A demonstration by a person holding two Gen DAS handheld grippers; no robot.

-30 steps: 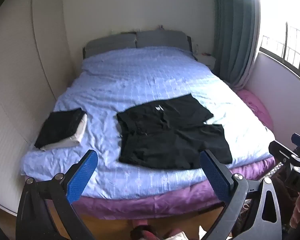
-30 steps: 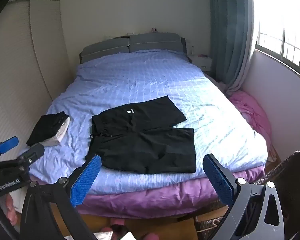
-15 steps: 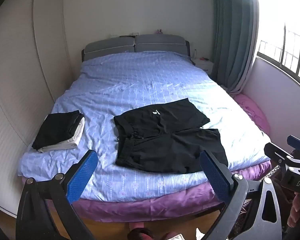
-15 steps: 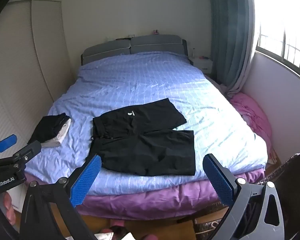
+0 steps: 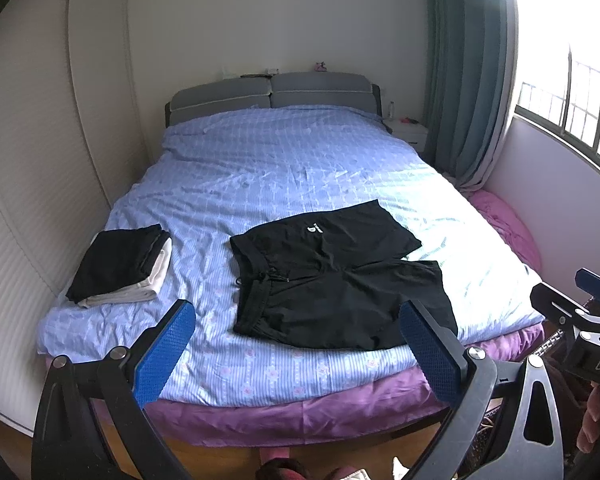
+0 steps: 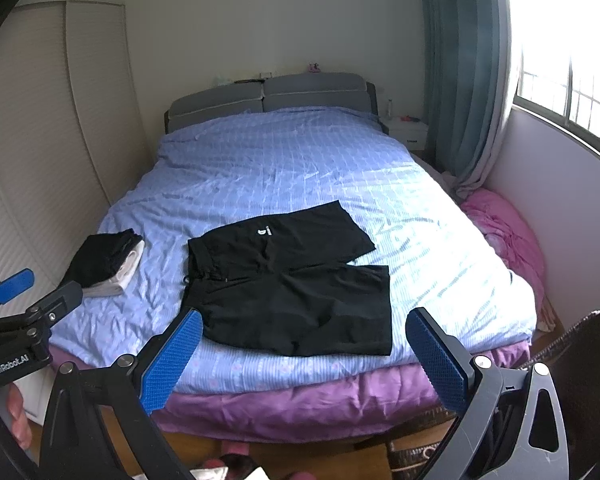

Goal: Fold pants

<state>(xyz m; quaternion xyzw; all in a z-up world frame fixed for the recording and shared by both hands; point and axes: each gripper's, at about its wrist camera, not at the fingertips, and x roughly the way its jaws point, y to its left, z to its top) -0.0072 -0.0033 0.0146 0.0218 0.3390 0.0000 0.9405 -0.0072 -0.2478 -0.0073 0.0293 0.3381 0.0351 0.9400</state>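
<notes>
Black shorts (image 5: 332, 276) lie spread flat near the foot of the bed (image 5: 284, 168), waistband to the left, both legs pointing right; they also show in the right wrist view (image 6: 288, 288). My left gripper (image 5: 296, 344) is open and empty, held back off the foot of the bed. My right gripper (image 6: 304, 352) is open and empty, also short of the bed edge. Each gripper shows at the edge of the other's view.
A folded stack of black and white clothes (image 5: 120, 268) sits on the bed's left front corner. A white wardrobe (image 5: 40, 160) stands to the left. A curtain (image 5: 468, 80), a window and a pink blanket (image 6: 508, 236) are on the right.
Both grippers have drawn back and up a little from the bed, so the shorts look farther away. The shorts have not moved. Both grippers stay open.
</notes>
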